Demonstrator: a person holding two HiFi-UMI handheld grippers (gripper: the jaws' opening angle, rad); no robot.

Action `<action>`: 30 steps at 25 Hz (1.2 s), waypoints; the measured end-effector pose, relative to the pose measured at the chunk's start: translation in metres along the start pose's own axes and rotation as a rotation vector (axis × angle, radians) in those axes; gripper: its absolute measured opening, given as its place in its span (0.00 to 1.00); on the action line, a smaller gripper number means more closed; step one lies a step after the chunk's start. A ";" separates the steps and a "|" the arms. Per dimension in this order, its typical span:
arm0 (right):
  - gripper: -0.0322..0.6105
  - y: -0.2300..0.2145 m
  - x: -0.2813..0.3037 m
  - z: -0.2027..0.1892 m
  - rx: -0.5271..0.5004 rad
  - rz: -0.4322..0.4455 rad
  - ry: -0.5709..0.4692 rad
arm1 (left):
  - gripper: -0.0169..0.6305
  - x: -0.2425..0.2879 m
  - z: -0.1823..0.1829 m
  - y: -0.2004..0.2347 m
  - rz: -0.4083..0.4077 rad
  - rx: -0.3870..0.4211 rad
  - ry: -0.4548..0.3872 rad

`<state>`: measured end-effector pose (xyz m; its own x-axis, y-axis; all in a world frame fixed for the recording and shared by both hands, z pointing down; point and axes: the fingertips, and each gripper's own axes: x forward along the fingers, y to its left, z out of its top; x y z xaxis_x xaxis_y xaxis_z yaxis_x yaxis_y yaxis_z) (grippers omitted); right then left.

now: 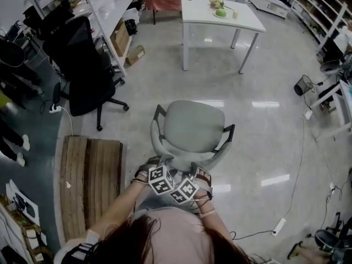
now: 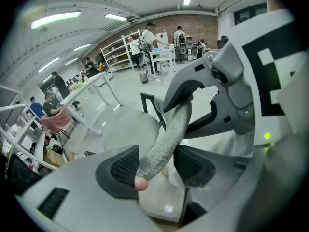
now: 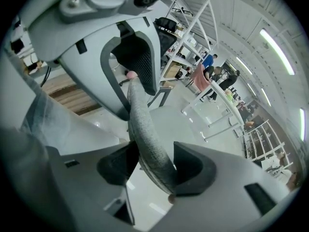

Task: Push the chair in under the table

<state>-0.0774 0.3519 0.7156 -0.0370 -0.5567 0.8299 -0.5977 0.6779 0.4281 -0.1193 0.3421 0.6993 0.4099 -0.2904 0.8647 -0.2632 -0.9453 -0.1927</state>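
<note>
A grey armchair (image 1: 192, 128) stands on the glossy floor in the head view, its seat facing the white table (image 1: 198, 10) farther off, with open floor between them. I stand behind the chair with both grippers on the top edge of its backrest. My left gripper (image 1: 164, 163) is shut on the padded edge (image 2: 169, 129), which runs up between its jaws (image 2: 157, 166). My right gripper (image 1: 193, 168) sits just beside it, also shut on the same edge (image 3: 145, 134), which is pinched between both pads (image 3: 152, 166). The two marker cubes nearly touch.
A black office chair (image 1: 82, 65) stands to the left by a shelving rack (image 1: 104, 10). A wooden pallet (image 1: 91, 180) lies at my left. A power strip (image 1: 279, 226) and cables trail on the floor to the right. A green item (image 1: 220, 12) sits on the table.
</note>
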 end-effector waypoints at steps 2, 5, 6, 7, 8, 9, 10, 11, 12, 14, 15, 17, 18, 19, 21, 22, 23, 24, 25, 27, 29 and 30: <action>0.40 -0.006 0.005 0.005 0.000 -0.004 -0.004 | 0.37 0.002 0.001 0.009 0.005 0.004 -0.004; 0.40 -0.015 0.010 0.011 0.006 -0.004 -0.001 | 0.37 0.004 0.005 0.021 0.000 0.007 -0.011; 0.40 -0.019 0.012 0.013 0.008 -0.004 0.002 | 0.37 0.005 0.006 0.024 0.000 0.009 -0.015; 0.40 -0.023 0.015 0.014 0.011 -0.005 0.006 | 0.37 0.007 0.008 0.028 0.001 0.012 -0.018; 0.40 -0.026 0.017 0.015 0.014 -0.005 0.008 | 0.37 0.009 0.009 0.032 0.002 0.015 -0.021; 0.40 -0.030 0.020 0.017 0.018 -0.005 0.010 | 0.37 0.011 0.010 0.036 0.002 0.017 -0.023; 0.40 -0.033 0.022 0.019 0.022 -0.006 0.011 | 0.37 0.012 0.011 0.040 0.001 0.020 -0.024; 0.40 -0.036 0.025 0.021 0.025 -0.006 0.013 | 0.37 0.014 0.012 0.044 0.000 0.024 -0.024; 0.40 -0.039 0.027 0.022 0.029 -0.005 0.016 | 0.37 0.016 0.013 0.049 -0.001 0.026 -0.023; 0.40 -0.047 0.033 0.026 0.038 -0.002 0.023 | 0.37 0.020 0.016 0.058 -0.005 0.032 -0.022; 0.40 -0.051 0.035 0.028 0.041 -0.001 0.026 | 0.37 0.021 0.018 0.063 -0.007 0.035 -0.022; 0.40 -0.057 0.040 0.031 0.046 -0.002 0.029 | 0.37 0.024 0.020 0.071 -0.010 0.040 -0.023; 0.40 -0.060 0.043 0.033 0.049 -0.001 0.032 | 0.37 0.026 0.021 0.075 -0.013 0.041 -0.023; 0.40 -0.063 0.046 0.035 0.052 0.000 0.036 | 0.37 0.028 0.021 0.079 -0.016 0.042 -0.022; 0.40 -0.068 0.052 0.038 0.057 0.003 0.042 | 0.37 0.031 0.022 0.087 -0.023 0.046 -0.021; 0.40 -0.071 0.054 0.040 0.060 0.004 0.045 | 0.37 0.032 0.023 0.090 -0.026 0.048 -0.020; 0.40 -0.075 0.056 0.041 0.063 0.005 0.046 | 0.37 0.033 0.025 0.094 -0.029 0.051 -0.019; 0.40 -0.078 0.058 0.043 0.066 0.007 0.048 | 0.37 0.034 0.026 0.098 -0.032 0.052 -0.017; 0.40 -0.081 0.059 0.044 0.069 0.009 0.049 | 0.37 0.036 0.028 0.101 -0.036 0.053 -0.016; 0.40 -0.088 0.063 0.047 0.072 0.013 0.055 | 0.37 0.038 0.031 0.108 -0.046 0.055 -0.014; 0.40 -0.093 0.068 0.050 0.076 0.015 0.058 | 0.37 0.041 0.032 0.115 -0.052 0.060 -0.012; 0.40 -0.095 0.070 0.051 0.078 0.015 0.060 | 0.37 0.043 0.032 0.118 -0.056 0.062 -0.010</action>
<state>-0.0644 0.2239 0.7146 0.0000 -0.5152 0.8570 -0.6583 0.6451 0.3879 -0.1045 0.2129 0.6986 0.4314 -0.2377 0.8703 -0.1847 -0.9675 -0.1727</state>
